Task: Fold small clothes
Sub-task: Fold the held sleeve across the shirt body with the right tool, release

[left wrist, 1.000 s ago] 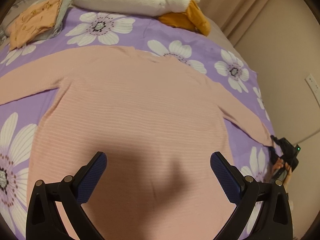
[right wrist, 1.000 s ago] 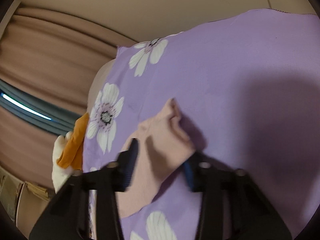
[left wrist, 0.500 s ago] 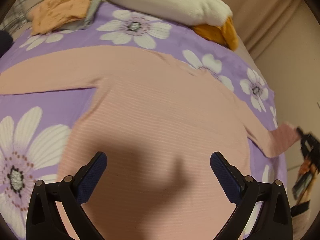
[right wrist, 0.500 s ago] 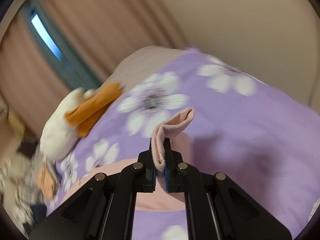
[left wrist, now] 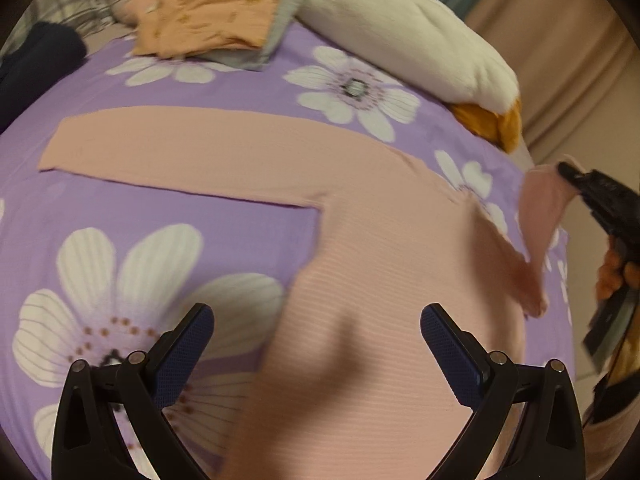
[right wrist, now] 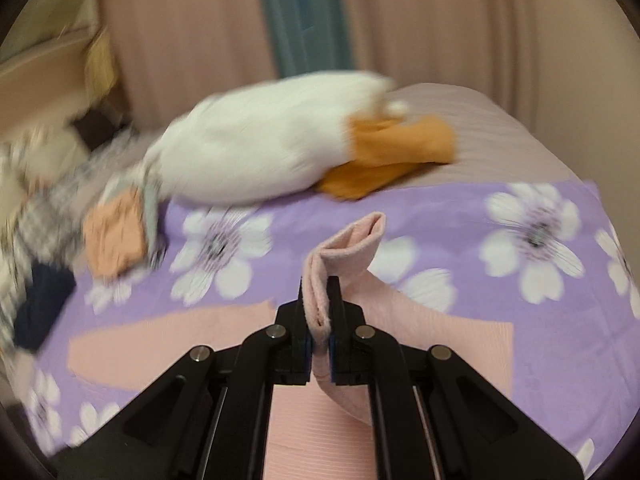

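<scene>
The soft pink ribbed sweater (left wrist: 360,240) is lying flat on the purple flowery bedspread (left wrist: 200,216). The right gripper (right wrist: 320,320) is pinching its folded cuff (right wrist: 348,248) tight, lifting that sleeve up. The left gripper (left wrist: 316,344) is hanging wide open, holding nothing.

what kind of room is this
Most likely a bedroom. The pink top lies spread on a bed with a purple flowered sheet, a white and orange plush toy rests at the bed's far side, and long curtains hang behind it.
</scene>
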